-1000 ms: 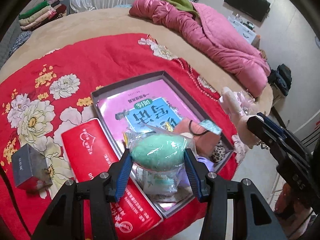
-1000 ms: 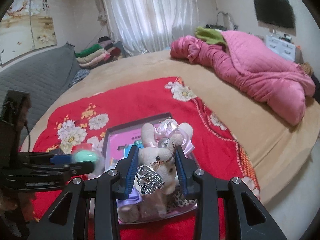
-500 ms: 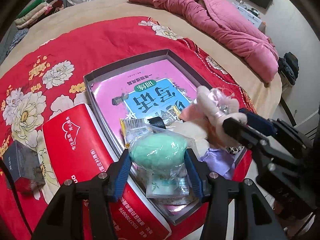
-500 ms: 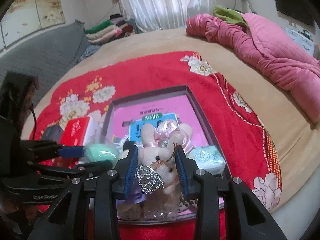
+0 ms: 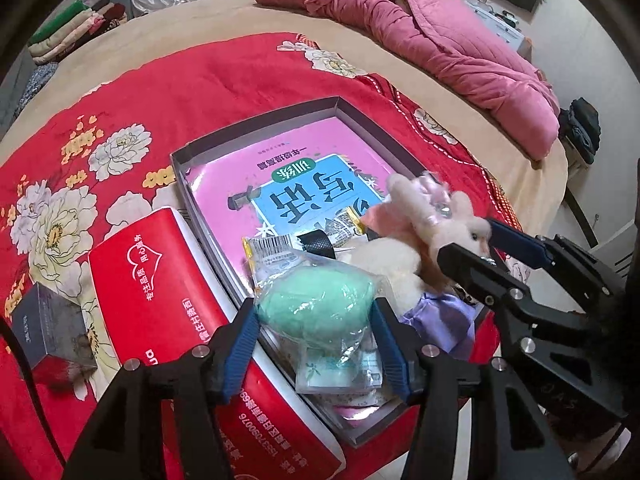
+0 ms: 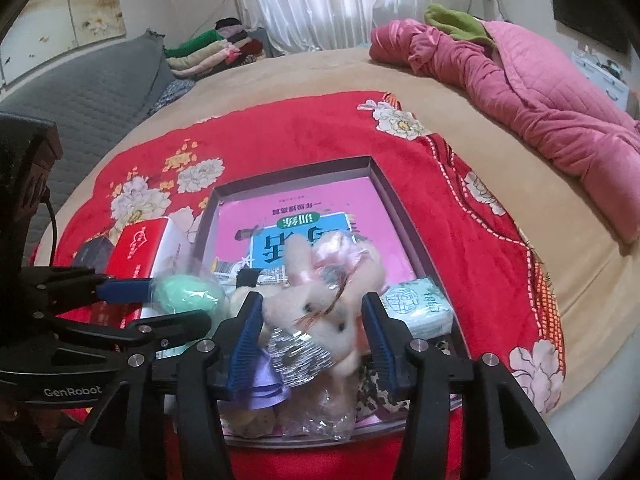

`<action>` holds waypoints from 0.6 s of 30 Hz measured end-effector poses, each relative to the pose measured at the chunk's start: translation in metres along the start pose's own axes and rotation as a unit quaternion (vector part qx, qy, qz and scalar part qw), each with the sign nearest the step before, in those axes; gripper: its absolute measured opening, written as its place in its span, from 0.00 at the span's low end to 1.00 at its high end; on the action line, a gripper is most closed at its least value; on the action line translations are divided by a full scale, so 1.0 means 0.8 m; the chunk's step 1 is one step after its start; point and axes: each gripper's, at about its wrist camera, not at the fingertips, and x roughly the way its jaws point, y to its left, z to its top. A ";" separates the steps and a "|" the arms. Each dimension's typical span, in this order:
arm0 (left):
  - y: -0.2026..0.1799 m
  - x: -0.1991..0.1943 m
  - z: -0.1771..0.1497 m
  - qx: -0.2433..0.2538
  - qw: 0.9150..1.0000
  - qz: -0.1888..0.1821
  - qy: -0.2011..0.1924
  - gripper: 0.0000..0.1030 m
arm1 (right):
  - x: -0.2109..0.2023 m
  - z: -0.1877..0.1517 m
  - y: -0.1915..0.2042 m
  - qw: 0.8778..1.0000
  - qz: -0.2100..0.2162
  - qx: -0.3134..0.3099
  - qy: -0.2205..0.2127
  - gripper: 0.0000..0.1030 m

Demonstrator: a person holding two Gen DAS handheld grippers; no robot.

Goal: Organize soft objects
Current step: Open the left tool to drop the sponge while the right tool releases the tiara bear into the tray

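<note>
The left gripper (image 5: pixel 316 344) has its jaws closed on a bagged green sponge (image 5: pixel 316 306) at the near edge of the grey box (image 5: pixel 256 130) on the bed. The right gripper (image 6: pixel 314 338) is opening its jaws; the stuffed rabbit (image 6: pixel 320 300) sits loose between them, inside the box.
</note>
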 end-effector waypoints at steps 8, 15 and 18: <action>-0.001 -0.010 -0.003 0.002 1.000 -0.006 -0.006 0.62 | -0.036 0.005 -0.002 0.999 -0.015 0.014 -0.030 0.57; 0.001 -0.033 -0.009 0.000 1.000 0.004 -0.023 0.70 | -0.071 0.003 0.017 0.998 -0.029 0.011 -0.049 0.72; 0.003 -0.053 -0.015 -0.001 0.999 0.004 -0.038 0.70 | -0.086 -0.002 0.024 0.998 -0.033 0.019 -0.056 0.72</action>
